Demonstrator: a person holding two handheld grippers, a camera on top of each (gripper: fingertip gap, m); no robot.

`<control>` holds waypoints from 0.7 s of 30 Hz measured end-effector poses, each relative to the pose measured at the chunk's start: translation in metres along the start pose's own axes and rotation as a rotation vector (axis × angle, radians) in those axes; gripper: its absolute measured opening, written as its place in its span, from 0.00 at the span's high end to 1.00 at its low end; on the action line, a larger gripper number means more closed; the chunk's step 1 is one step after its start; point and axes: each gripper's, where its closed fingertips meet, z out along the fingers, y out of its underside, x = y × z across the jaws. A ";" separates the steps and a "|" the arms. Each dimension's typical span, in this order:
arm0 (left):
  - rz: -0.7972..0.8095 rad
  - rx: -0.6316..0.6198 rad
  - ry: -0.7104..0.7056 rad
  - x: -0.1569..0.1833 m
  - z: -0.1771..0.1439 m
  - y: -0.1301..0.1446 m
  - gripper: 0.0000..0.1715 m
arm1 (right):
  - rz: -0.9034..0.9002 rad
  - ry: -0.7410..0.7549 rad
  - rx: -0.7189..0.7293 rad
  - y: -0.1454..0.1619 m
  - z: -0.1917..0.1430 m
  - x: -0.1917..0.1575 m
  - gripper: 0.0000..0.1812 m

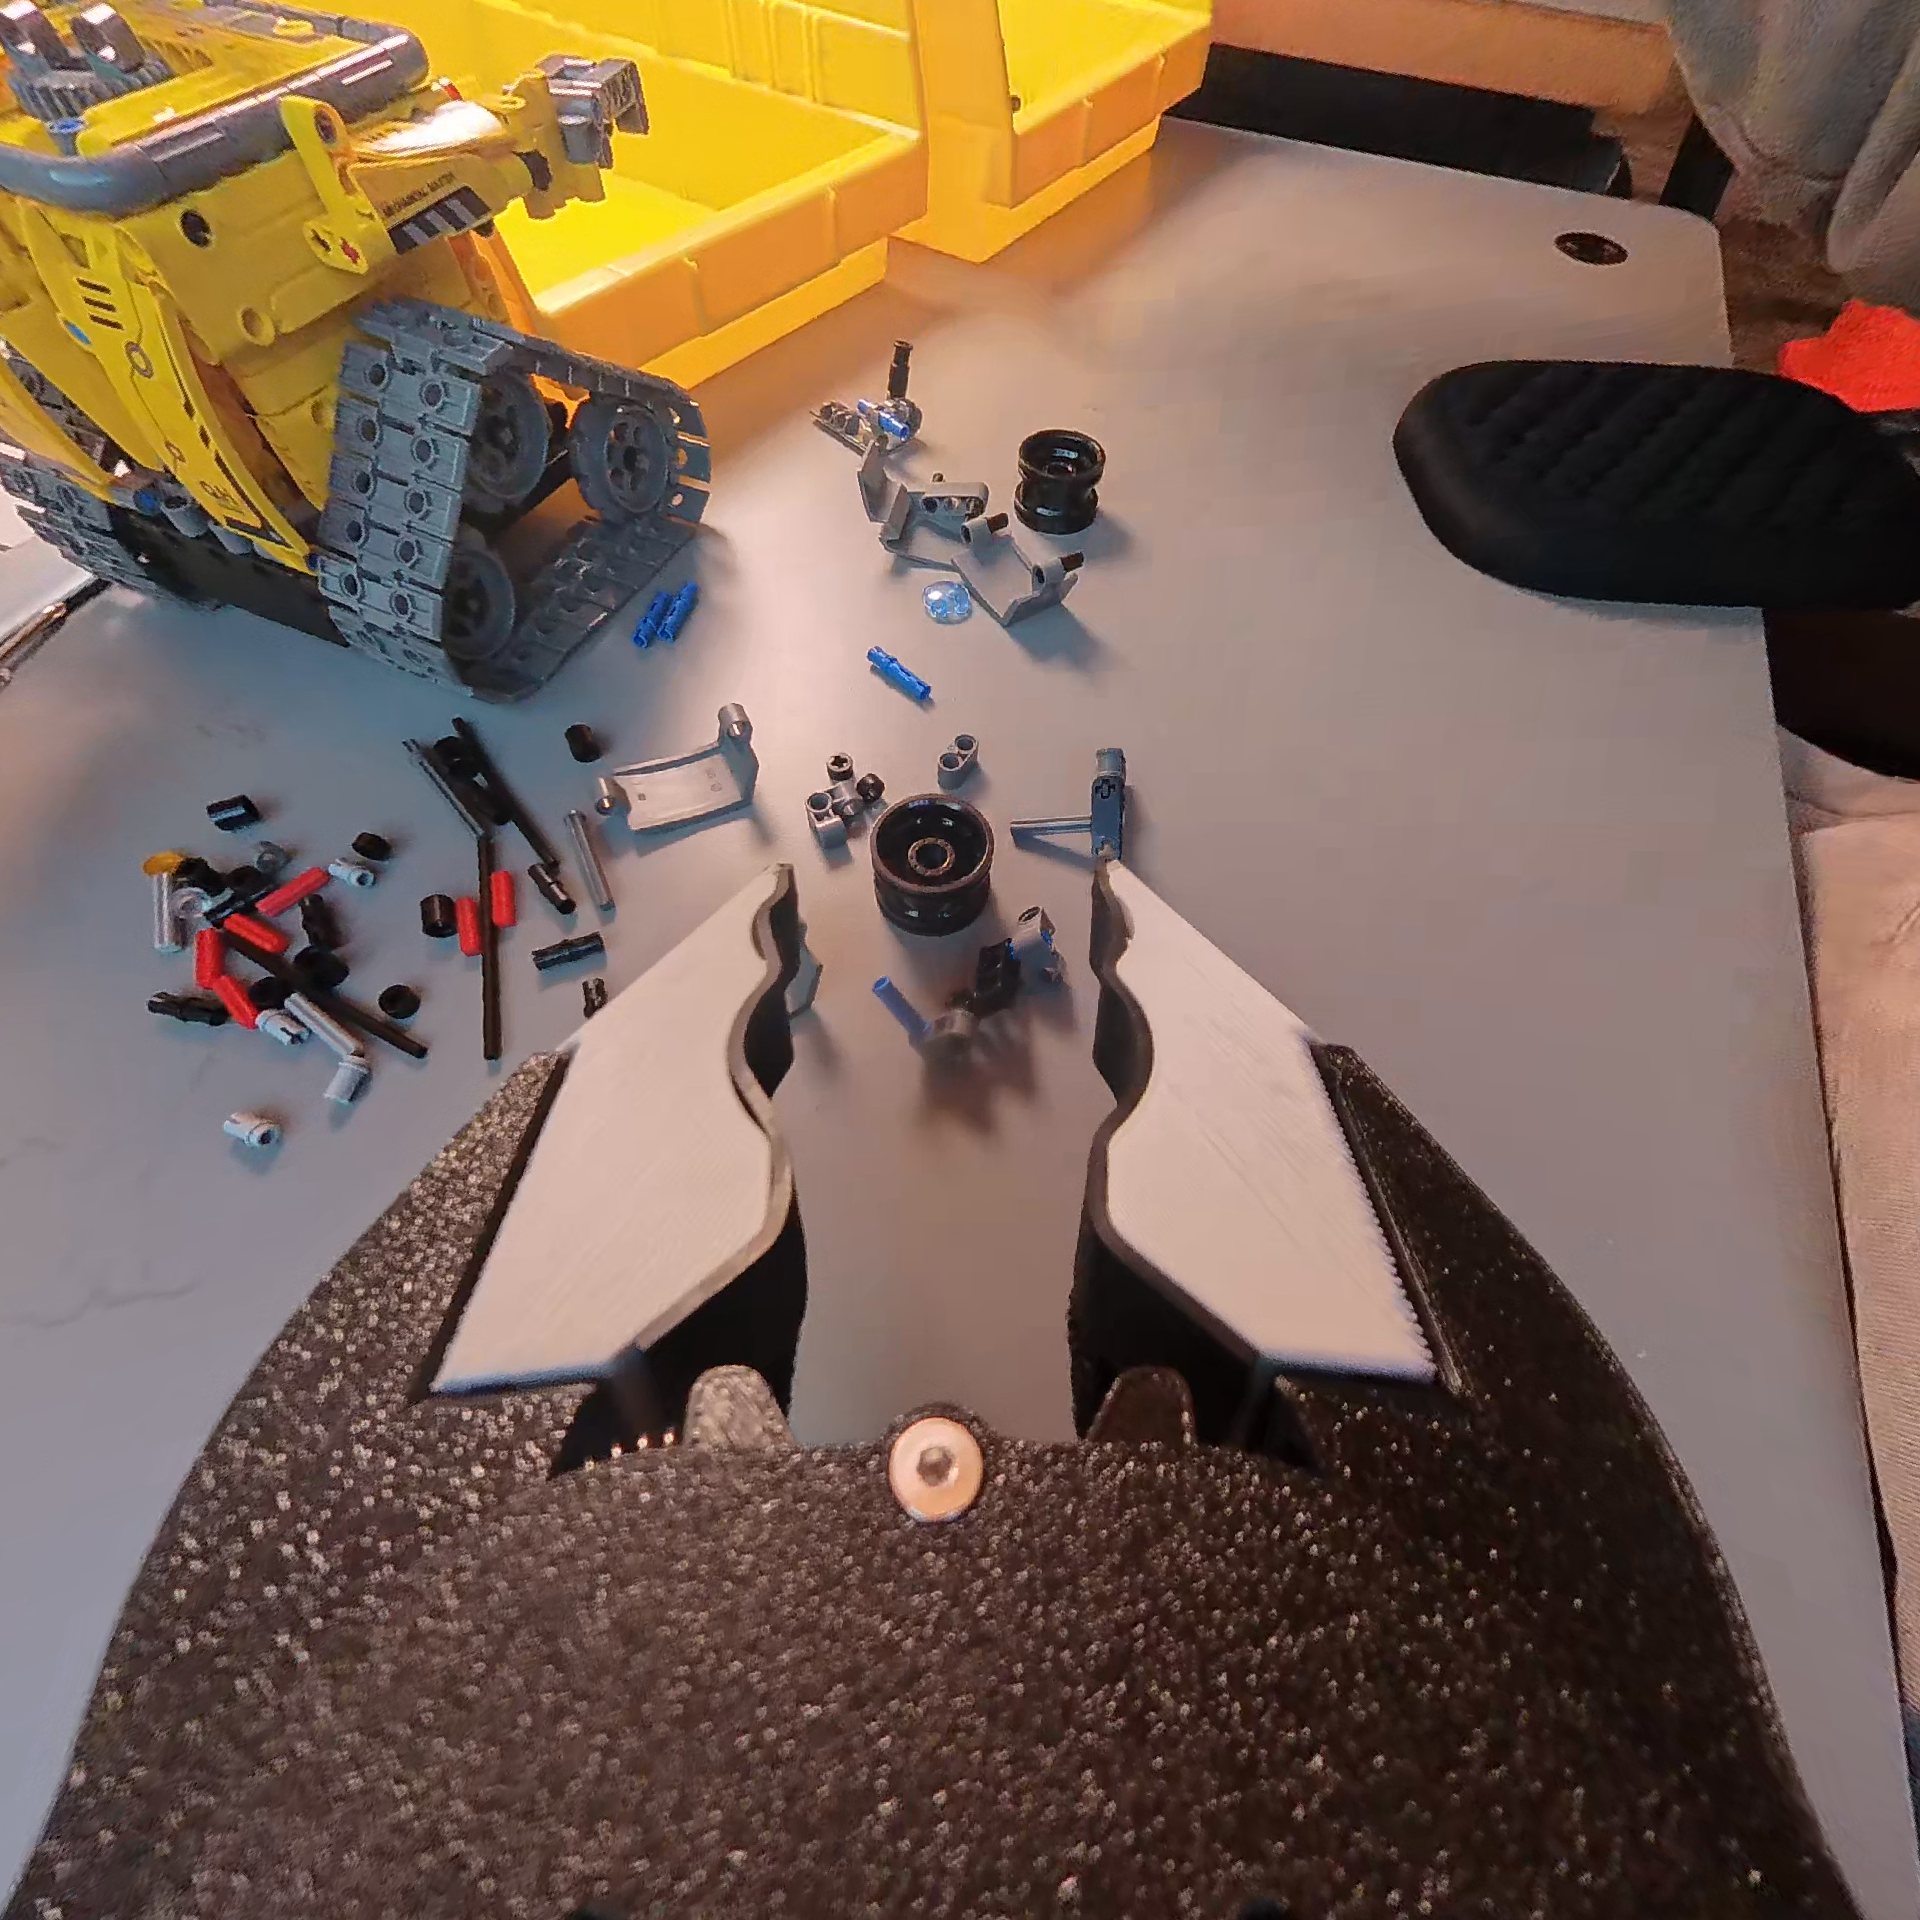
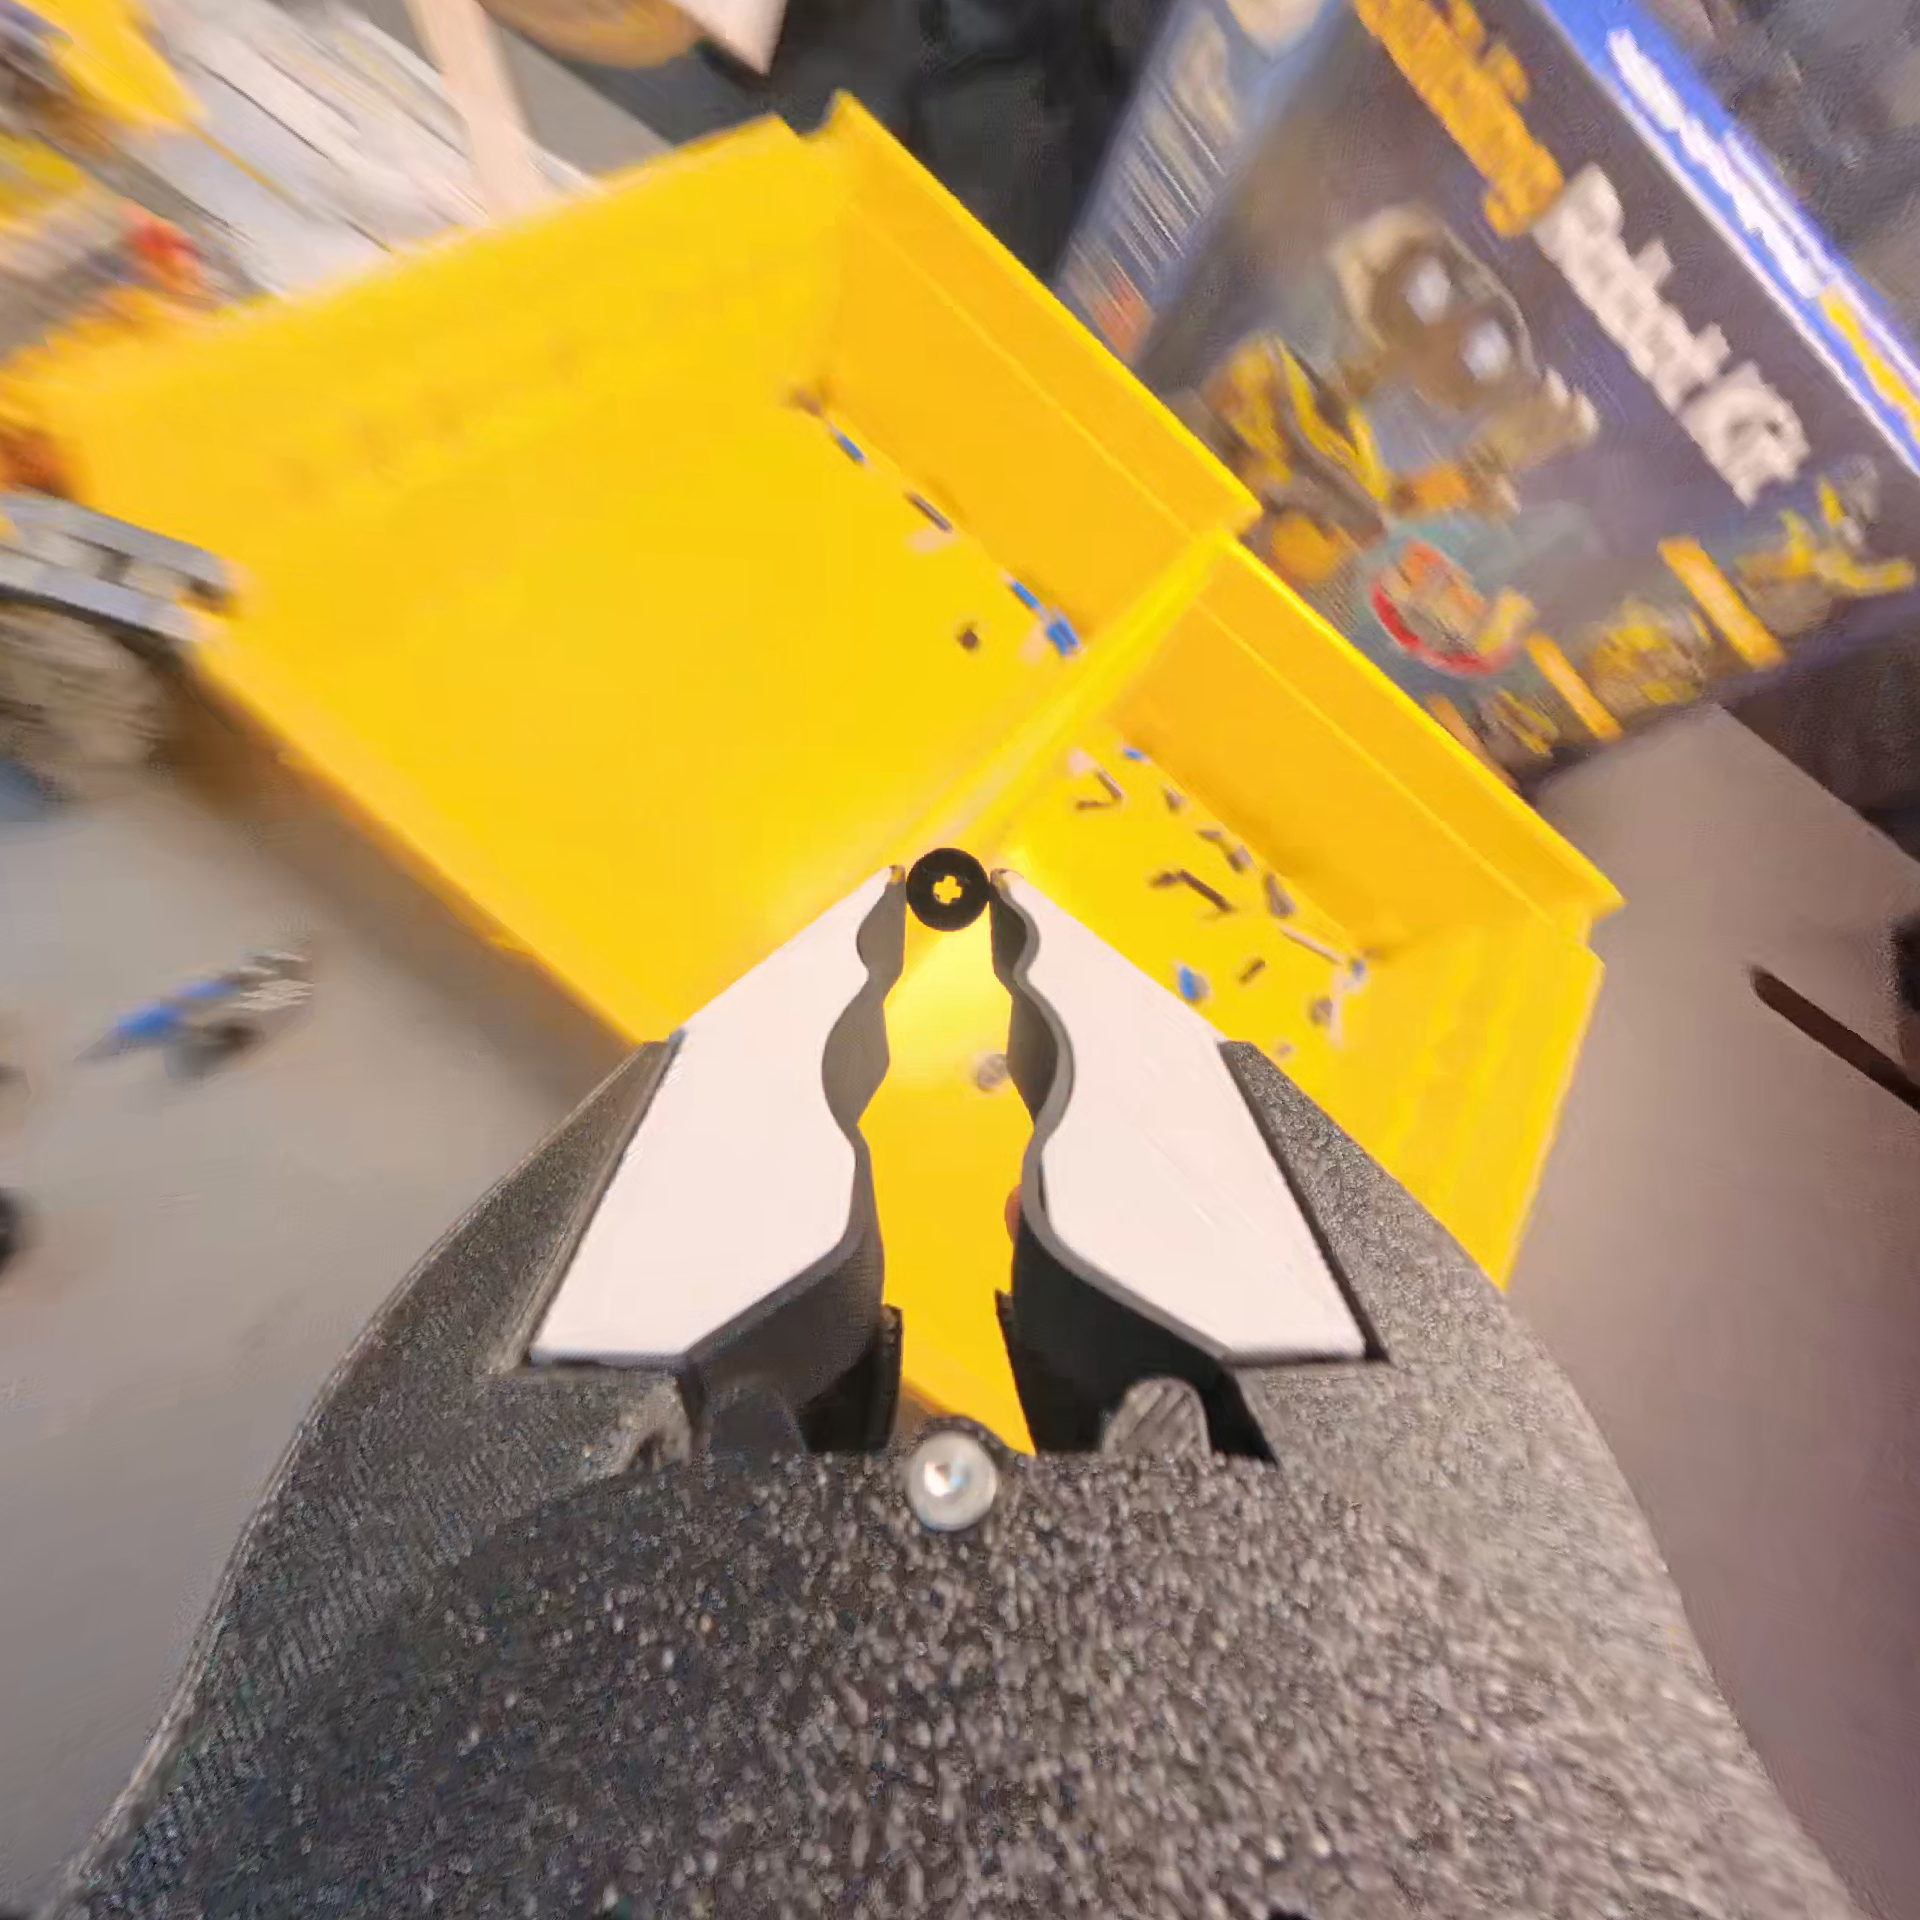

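Left gripper (image 1: 940,883): my jaws stand wide apart and hold nothing; they hover low over the grey table (image 1: 1351,831), tips either side of a scatter of small parts.
Nearest part: a black wheel hub (image 1: 932,862) lies on the table between my left fingertips, just ahead of them; a blurred grey-and-blue connector cluster (image 1: 977,997) sits closer in, inside the gap.
Right gripper (image 2: 945,891): my jaws are drawn narrow and pinch a small black round bush (image 2: 945,890) with a cross-shaped hole, held at the very tips.
Where it is held: above the near edge of the yellow bins (image 2: 644,582); the right-hand compartment (image 2: 1382,831) below already contains several small dark and blue pieces.
Handling, as I judge it: the grip is only at the fingertips, so I would keep the wrist steady and the pressure even; a round part so small could roll or spring out.
Surroundings: a yellow tracked brick-built model (image 1: 312,416) stands at the table's far left; red, black and grey pins (image 1: 281,935) lie beside it; a second black hub (image 1: 1058,481) lies farther off.
Writing: a printed toy box (image 2: 1538,395) stands behind the bins and the model carries small stickers; I note them as objects only.
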 end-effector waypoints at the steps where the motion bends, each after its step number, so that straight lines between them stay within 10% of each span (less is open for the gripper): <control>1: 0.004 -0.001 0.001 0.001 0.000 0.000 0.67 | 0.009 0.046 -0.092 0.030 0.014 0.027 0.92; 7: -0.014 -0.006 0.017 0.003 0.004 0.003 0.68 | -0.066 0.079 -0.393 0.146 0.074 0.067 0.90; 12: -0.015 -0.033 0.019 0.003 0.009 0.009 0.68 | -0.018 0.042 0.045 0.058 0.053 0.055 0.73; 16: -0.027 -0.035 0.018 0.001 0.010 0.009 0.68 | -0.215 -0.319 0.402 -0.038 -0.012 -0.072 0.80; 21: -0.027 -0.021 0.001 -0.001 0.008 0.006 0.68 | -0.454 -0.787 0.280 -0.027 -0.016 -0.254 0.82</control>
